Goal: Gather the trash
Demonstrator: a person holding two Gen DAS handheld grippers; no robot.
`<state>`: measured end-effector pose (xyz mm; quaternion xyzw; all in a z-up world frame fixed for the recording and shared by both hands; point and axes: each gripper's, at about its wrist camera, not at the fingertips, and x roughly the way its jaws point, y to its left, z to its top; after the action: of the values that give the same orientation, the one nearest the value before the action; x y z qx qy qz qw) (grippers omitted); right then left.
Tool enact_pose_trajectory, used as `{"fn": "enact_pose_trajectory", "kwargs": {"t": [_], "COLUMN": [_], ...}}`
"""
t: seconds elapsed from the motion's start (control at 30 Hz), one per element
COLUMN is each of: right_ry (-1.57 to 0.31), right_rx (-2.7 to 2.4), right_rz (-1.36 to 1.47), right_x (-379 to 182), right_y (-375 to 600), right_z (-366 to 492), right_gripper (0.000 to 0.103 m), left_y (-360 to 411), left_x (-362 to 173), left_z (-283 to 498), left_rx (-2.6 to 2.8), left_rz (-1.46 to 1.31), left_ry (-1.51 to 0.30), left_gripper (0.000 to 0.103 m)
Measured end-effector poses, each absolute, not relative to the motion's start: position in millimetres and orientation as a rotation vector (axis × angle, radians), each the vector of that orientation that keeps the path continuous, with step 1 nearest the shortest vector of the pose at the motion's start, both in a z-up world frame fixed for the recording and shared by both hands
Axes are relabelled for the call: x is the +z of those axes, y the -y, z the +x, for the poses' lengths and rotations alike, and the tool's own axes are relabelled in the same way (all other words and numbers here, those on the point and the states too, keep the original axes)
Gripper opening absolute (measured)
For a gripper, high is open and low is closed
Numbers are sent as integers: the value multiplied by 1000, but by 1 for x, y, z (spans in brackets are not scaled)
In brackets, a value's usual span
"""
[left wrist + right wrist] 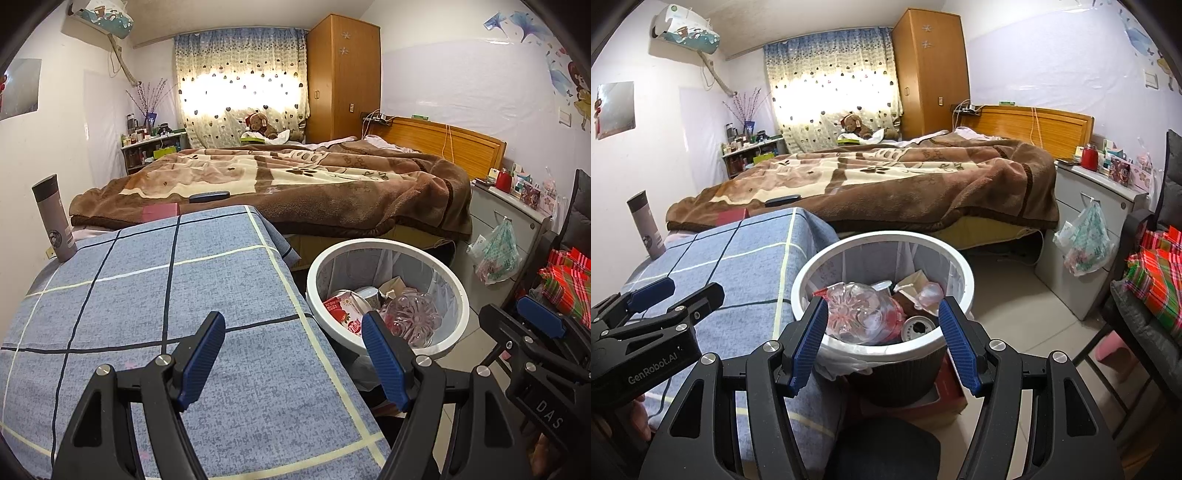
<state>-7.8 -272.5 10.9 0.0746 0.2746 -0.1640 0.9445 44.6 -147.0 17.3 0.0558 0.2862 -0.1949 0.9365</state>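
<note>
A white-rimmed trash bin (pixel 458 295) lined with a clear bag stands on the floor right of the blue checked table (pixel 166 332). It holds a crushed clear plastic bottle (pixel 413 317), a red carton (pixel 343 310), a cup and cardboard. In the right wrist view the bin (pixel 812 269) also shows a can (pixel 918 328) and the bottle (pixel 853 310). My left gripper (pixel 293 360) is open and empty over the table's right edge. My right gripper (pixel 882 343) is open and empty just above the bin's near rim.
A grey thermos (pixel 53 218) stands at the table's far left corner. A bed with a brown blanket (pixel 277 184) lies behind. A grey nightstand (pixel 509 221) with a hanging plastic bag (pixel 495 254) is at right, and a chair with a red plaid bag (pixel 1156 284).
</note>
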Motion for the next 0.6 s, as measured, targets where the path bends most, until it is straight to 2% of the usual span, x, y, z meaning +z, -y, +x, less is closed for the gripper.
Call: {"fn": "enact_pose_trajectory", "kwargs": {"t": [0.6], "right_ry": [-562], "right_rx": [-334], "right_rz": [146], "right_x": [11], "right_y": [271], "right_z": [-8], "right_gripper": [64], "left_y": [145], "left_x": [17], "left_z": [42], "left_rx": [-400], "left_rz": [110], "left_ry": [-591], "left_gripper": [78]}}
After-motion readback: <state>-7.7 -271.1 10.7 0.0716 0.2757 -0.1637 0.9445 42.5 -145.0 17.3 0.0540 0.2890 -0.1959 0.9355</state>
